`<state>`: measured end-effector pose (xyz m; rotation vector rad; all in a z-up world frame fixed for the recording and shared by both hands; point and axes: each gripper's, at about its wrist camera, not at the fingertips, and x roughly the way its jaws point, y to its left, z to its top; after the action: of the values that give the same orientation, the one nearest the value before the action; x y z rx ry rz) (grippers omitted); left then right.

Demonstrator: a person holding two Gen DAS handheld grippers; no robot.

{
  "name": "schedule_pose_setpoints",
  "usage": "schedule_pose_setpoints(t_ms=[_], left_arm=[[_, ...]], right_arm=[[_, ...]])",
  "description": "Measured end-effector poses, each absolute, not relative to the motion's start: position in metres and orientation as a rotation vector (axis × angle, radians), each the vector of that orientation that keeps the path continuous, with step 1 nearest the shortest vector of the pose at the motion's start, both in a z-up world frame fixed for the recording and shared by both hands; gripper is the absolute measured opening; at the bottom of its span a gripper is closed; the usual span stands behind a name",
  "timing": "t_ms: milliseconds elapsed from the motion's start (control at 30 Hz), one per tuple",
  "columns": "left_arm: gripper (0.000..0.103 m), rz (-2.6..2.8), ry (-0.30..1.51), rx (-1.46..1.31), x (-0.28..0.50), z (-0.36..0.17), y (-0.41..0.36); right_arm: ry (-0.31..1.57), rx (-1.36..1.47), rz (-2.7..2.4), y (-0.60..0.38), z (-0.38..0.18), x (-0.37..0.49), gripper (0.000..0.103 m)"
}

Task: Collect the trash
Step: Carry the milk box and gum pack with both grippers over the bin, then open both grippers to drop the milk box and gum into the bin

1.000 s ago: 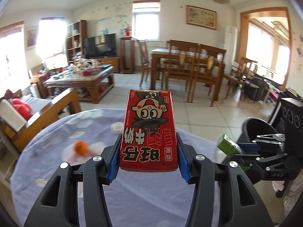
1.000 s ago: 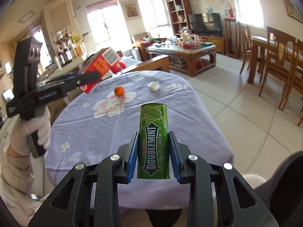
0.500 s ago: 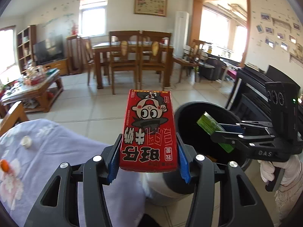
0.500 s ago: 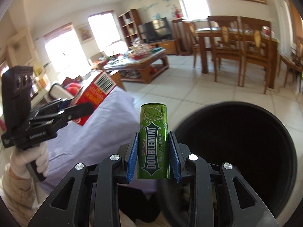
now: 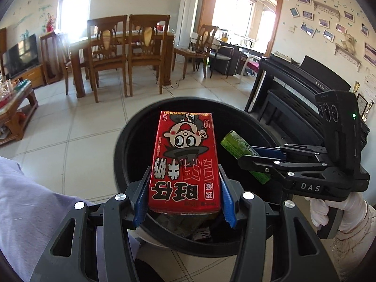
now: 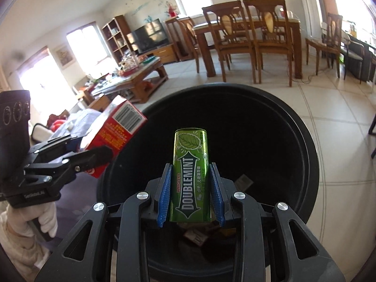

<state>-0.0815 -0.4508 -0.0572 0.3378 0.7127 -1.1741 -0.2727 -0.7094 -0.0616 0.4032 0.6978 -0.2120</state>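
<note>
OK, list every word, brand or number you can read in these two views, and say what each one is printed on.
"WRIGLEY'S DOUBLEMINT": green gum container in the right gripper.
"DAS": side of the right gripper, seen from the left wrist.
"KAWAI": black piano.
"LOVE": wall letters above the photos.
Red carton in the left gripper: large Chinese characters upside down, not transcribed; barcode digits too small.
Left gripper's side label in the right wrist view: blurred.

The red carton (image 5: 185, 162) hides much of the black bin's (image 5: 131, 141) inside in the left wrist view. Scraps at the bin's bottom (image 6: 199, 235) are too dark to identify. The green gum tin (image 5: 237, 145) is half hidden by the right gripper's fingers (image 5: 258, 162). The bench's purple cloth (image 5: 28, 199) is cut off at the left edge.
</note>
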Motion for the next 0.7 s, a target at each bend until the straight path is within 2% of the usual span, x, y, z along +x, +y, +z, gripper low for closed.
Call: schedule_pose_setpoints(t_ms=[300,567,600,667,700], left_arm=[[0.051,-1.165,0.759,0.384,-0.088,-0.078,-0.465],[0.052,-1.157,0.749,0.388,-0.089,-0.075,-0.477],[0.052,-1.155,0.748,0.385,-0.088,-0.074,-0.476],[0.052,-1.154,0.748,0.379,-0.088,-0.072,-0.473],[0.052,-1.154,0.746,0.375,-0.088,-0.070,-0.471]], right_arm=[[0.711,0.420,-0.206,-0.716,-0.073,-0.267,0.032],[0.706,0.424,-0.207,-0.714,-0.071,-0.264,0.033],[0.704,0.425,-0.208,-0.713,-0.070,-0.264,0.033],[0.696,0.422,-0.214,-0.712,-0.069,-0.265,0.043],[0.693,0.422,-0.216,-0.711,-0.069,-0.264,0.044]])
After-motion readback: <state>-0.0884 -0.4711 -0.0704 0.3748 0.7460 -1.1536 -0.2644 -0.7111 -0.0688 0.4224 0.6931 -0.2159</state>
